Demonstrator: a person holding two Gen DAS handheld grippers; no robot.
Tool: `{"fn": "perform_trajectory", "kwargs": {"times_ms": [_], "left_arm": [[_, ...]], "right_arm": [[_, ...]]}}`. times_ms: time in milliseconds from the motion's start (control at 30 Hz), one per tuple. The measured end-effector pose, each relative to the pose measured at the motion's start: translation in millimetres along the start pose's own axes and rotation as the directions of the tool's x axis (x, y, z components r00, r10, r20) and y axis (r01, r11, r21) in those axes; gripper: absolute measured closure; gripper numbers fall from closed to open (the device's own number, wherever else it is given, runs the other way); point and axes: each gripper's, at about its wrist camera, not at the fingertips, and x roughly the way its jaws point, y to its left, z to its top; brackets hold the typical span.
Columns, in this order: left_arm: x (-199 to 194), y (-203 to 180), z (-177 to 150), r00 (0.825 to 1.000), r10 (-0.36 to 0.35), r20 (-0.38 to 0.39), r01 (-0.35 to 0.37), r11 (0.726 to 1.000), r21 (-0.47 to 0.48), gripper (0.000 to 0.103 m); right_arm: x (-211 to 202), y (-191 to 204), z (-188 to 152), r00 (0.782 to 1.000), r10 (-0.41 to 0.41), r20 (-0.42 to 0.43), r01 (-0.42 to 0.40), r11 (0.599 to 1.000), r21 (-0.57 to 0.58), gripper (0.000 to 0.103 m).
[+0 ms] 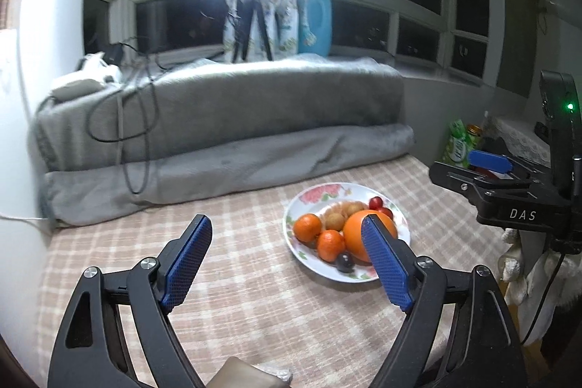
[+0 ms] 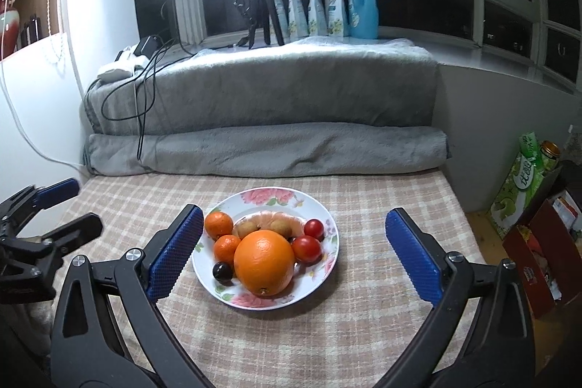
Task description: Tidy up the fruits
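1. We saw all the fruit piled on the flowered plate [image 2: 329, 251] in the middle of the right wrist picture, so it looked like the sorting was nearly done or not yet begun.
2. The big orange [image 2: 263, 262] sat in front, touching the small oranges [image 2: 218, 224] and red tomatoes [image 2: 306, 248].
3. We held the right gripper [image 2: 294, 251] wide open with nothing in it, its fingers either side of the plate, maybe ready to grab.
4. The left gripper [image 1: 287, 260] was wide open and empty too, left of the plate.
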Motion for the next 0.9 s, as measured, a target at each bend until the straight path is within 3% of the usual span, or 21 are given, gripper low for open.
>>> {"fn": "perform_trajectory", "kwargs": {"times_ms": [500,900], "left_arm": [[-11.5,3.7,-5.0,1.000,0.023,0.006,-0.023,0.999,-0.021,0.018],[-14.7,0.0,-4.3,1.000,0.015,0.013,-0.015,1.000,-0.016,0.018]], "right_arm": [[-10.1,-1.9,-4.9,0.998,-0.057,0.034,0.057,0.998,0.004,0.000],[-12.7,0.6,-4.5,0.998,-0.057,0.039,0.057,0.998,0.002,0.000]]}}
